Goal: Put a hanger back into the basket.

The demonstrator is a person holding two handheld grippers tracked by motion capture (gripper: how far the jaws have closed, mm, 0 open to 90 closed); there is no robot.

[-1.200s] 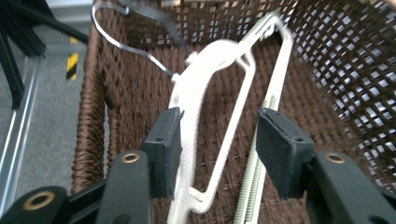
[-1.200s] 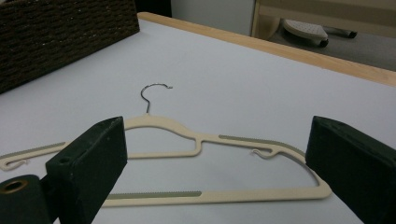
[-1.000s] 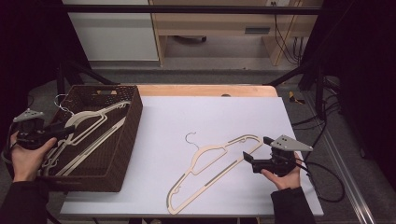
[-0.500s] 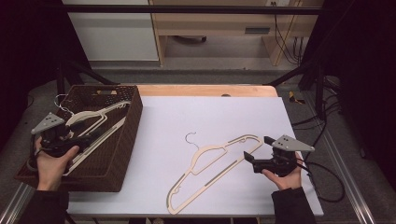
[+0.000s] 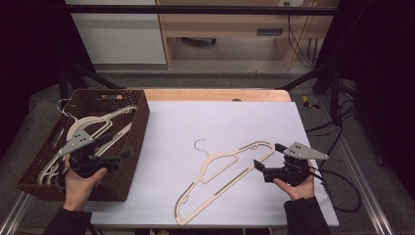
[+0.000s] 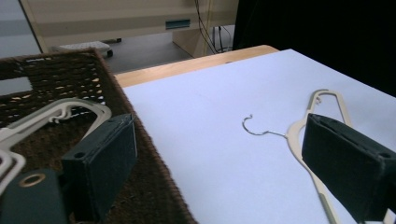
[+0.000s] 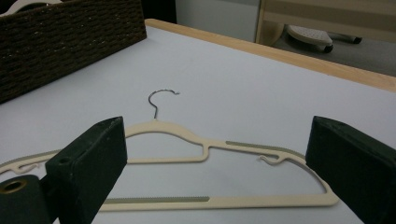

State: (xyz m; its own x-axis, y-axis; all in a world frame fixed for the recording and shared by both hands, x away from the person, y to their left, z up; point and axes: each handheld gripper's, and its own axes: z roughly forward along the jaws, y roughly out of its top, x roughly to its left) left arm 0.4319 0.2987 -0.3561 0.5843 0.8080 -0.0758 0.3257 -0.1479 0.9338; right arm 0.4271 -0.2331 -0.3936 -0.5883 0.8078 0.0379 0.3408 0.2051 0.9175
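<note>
The right gripper (image 5: 264,169), jaws wide and empty, hovers low right of the frame, just beside the cream hanger (image 5: 222,178) lying flat at centre. The left gripper (image 5: 115,156), also wide, hangs over the basket (image 5: 142,120) at left. The hanger looks light, stiff and thin, best pinched across its shoulder bar.

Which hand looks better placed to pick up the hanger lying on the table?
Probably the right. Its tool is open right beside the hanger, jaws framing it. The left tool is over the basket.
</note>
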